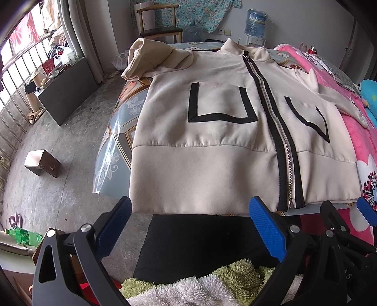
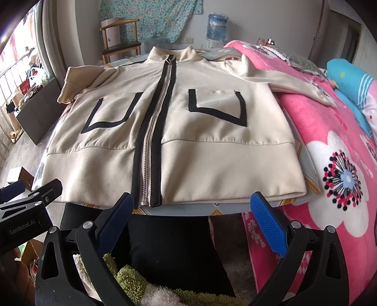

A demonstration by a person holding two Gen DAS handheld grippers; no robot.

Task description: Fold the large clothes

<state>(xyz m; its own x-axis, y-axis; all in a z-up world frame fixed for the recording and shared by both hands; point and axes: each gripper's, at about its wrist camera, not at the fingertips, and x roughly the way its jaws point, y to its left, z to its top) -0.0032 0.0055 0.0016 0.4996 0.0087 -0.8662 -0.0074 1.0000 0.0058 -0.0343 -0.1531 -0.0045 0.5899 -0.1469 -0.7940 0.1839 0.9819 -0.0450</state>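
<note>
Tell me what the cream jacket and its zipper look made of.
Cream jacket: soft matte knit or fleece-like fabric, judging by its gentle wrinkles and lack of shine; exact fibre unclear. Zipper: probably metal, since its silvery teeth glint, flanked by black fabric tape.

Both my cameras sit low at the near edge of the surface (image 1: 113, 150), just behind the jacket's (image 1: 212, 141) hem, looking forward and slightly down along my fingers toward the far wall. My left camera stands further left, so it takes in the floor (image 1: 59, 141) and window. My right camera stands further right and takes in more of the pink blanket (image 2: 329, 164). Both share the whole jacket, the chair (image 2: 120, 42) and the water bottle (image 1: 255, 22).
</note>
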